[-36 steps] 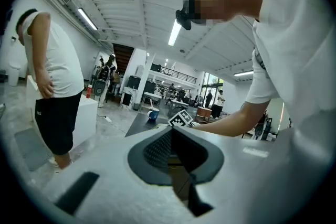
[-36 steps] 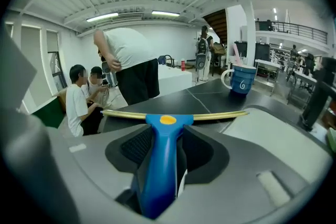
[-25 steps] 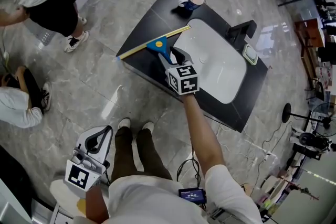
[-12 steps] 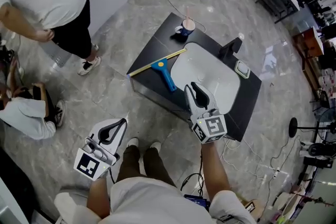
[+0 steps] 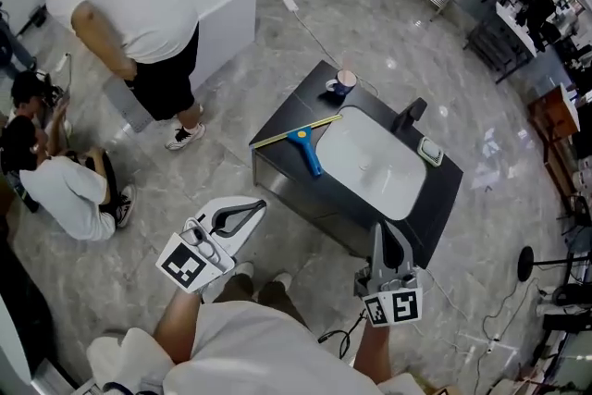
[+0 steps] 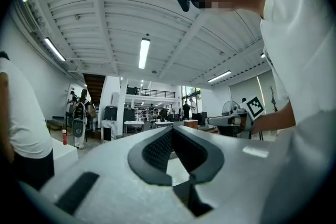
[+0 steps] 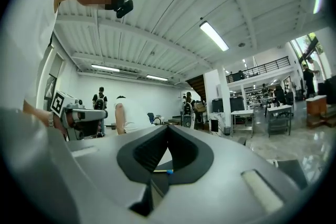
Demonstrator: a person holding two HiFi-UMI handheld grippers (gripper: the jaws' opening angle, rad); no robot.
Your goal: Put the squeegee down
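Note:
The squeegee [image 5: 306, 148], with a blue handle and a long yellow blade, lies flat on the black counter [image 5: 282, 127] left of the white sink [image 5: 375, 164]. No gripper touches it. My right gripper [image 5: 377, 228] is held well back from the counter, near its front edge; its jaws are shut and empty [image 7: 168, 126]. A sliver of the squeegee [image 7: 163, 171] shows through the gap below its tips. My left gripper [image 5: 259, 205] hovers over the floor in front of the counter, tips together with nothing between them [image 6: 172, 127].
A cup [image 5: 340, 84] stands at the counter's far corner, with a black faucet [image 5: 412, 114] and a soap dish [image 5: 428, 151] beside the sink. A person in a white shirt [image 5: 129, 5] bends by a white cabinet [image 5: 222, 9]. Another person [image 5: 65, 185] crouches at left.
The right gripper let go of the squeegee's handle, pulled back towards me and shut. The squeegee stayed on the counter. Both grippers rose, and the head view lifted away from the counter.

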